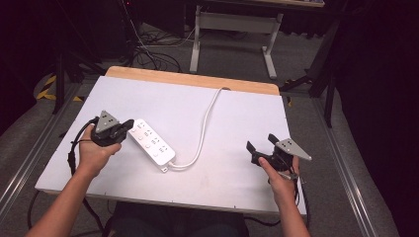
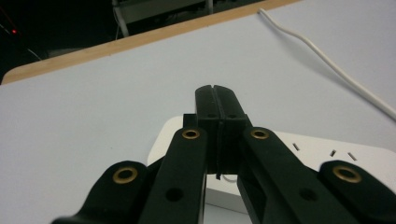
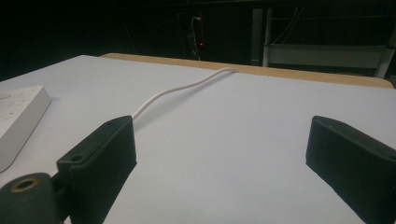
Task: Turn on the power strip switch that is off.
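White rectangular plastic power strip: laid diagonally left of centre on the white tabletop, white cord trailed to the far edge. Left gripper: jaws pressed together, held over the strip's near-left end. Right gripper: jaws spread apart, held at near right, well apart from the strip

Power strip: smooth white plastic, slight sheen. Table top: matt white, far edge wood. Gripper jaws: matt black plastic, brass eyelets.

White power strip lies on the table, its cord trailing away
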### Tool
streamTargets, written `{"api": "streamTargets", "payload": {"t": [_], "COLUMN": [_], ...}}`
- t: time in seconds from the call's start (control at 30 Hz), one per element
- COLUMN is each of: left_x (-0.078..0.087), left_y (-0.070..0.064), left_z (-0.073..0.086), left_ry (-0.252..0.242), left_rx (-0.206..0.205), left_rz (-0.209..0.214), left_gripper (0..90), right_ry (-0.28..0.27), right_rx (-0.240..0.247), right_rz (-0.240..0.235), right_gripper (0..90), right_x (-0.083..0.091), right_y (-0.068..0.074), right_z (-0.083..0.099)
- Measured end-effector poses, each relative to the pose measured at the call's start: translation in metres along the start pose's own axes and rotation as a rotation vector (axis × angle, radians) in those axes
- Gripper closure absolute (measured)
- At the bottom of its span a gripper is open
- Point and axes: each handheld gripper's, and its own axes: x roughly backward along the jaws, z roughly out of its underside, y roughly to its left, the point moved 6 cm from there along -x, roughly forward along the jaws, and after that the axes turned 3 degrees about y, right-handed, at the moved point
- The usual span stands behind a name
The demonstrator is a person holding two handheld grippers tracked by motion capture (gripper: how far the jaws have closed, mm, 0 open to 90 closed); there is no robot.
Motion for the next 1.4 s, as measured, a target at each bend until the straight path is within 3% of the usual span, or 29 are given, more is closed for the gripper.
{"api": "streamTargets", "payload": {"t": [0.33,0.5,0.57,0.7,0.8,1.4], "left_x": [-0.018,-0.024,-0.025,-0.03,-0.035,-0.04], "left_y": [-0.007,-0.008,-0.006,-0.008,-0.009,-0.011], "left_z": [0.007,0.012,0.013,0.015,0.019,0.026], "left_ry": [0.099,0.137,0.151,0.178,0.221,0.268], "left_rx": [0.007,0.002,-0.018,-0.011,-0.016,-0.046], "left_rz": [0.055,0.056,0.045,0.058,0.061,0.052], "left_gripper": [90.0,90.0,90.0,90.0,90.0,90.0], "right_ry": [0.0,0.0,-0.002,-0.002,0.001,0.002], "right_rx": [-0.003,-0.004,-0.003,-0.003,-0.003,-0.003], "right_rz": [0.001,0.002,0.002,0.003,0.001,0.0], "right_gripper": [9.1,9.2,9.4,9.4,9.5,9.7], "right_x": [0.0,0.001,0.001,0.001,0.001,0.001], "right_y": [-0.001,-0.001,-0.001,-0.001,-0.001,-0.001], "right_z": [0.0,0.0,0.0,0.0,0.0,0.0]}}
